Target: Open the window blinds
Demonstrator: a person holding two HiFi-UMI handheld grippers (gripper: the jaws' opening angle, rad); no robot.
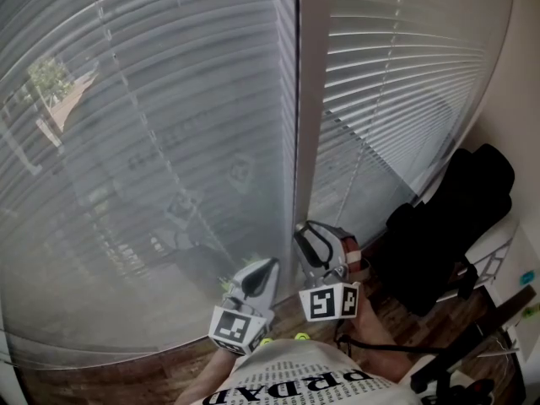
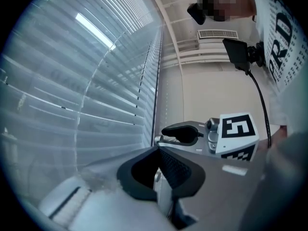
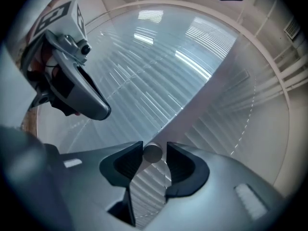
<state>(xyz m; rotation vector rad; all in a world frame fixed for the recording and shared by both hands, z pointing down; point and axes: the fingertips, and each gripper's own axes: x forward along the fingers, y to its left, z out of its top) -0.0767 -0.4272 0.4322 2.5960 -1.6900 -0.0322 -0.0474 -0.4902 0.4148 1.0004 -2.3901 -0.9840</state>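
Shirt [image 1: 295,376]: white with dark print, at the bottom edge of the head view.
Window blinds [image 1: 152,142]: two slatted panels ahead, meeting at a pale window post [image 1: 305,99]; greenery shows dimly through the left panel.
Black bag [image 1: 451,226]: heaped low at the right, below the right panel.
Left gripper [image 2: 158,150]: just beside the left panel, jaw tips together.
Right gripper [image 3: 154,148]: near the post's foot, jaws wide.
Blind wand [image 3: 153,154]: round end between the right jaws, not clamped.
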